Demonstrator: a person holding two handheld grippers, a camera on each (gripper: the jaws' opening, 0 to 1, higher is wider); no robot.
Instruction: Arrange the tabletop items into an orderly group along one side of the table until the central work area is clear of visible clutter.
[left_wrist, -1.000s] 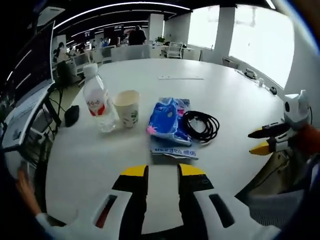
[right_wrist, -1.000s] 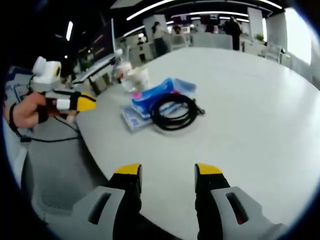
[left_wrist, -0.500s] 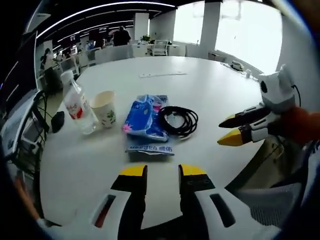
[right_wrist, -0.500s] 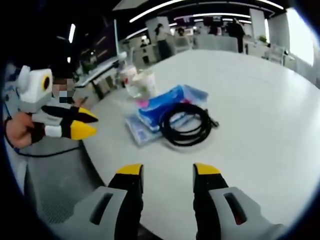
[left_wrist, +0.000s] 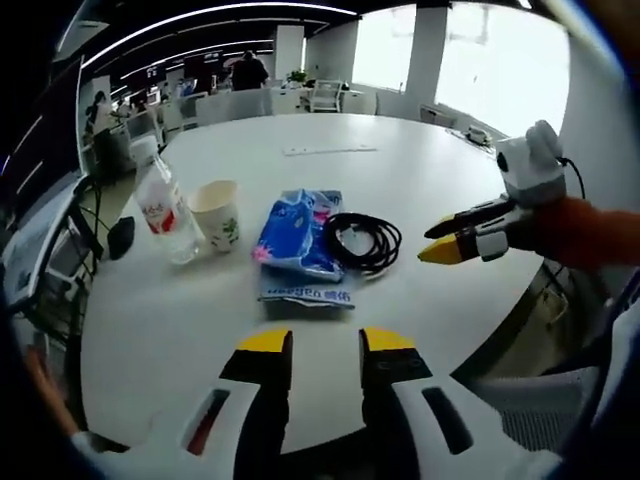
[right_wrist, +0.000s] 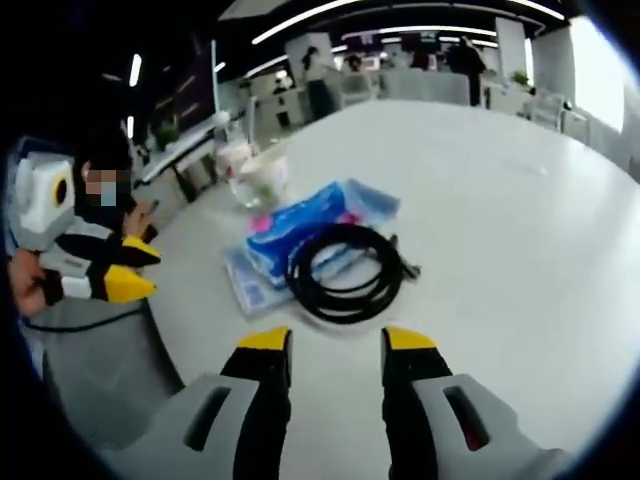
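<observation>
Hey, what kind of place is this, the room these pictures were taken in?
Probably an open-plan office or meeting area: a big round white table, rows of desks and chairs behind it, strip lights overhead, and people standing in the background.

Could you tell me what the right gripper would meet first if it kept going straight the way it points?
Most likely the coiled black cable, lying on the table just ahead of the right gripper; depth is uncertain.
</observation>
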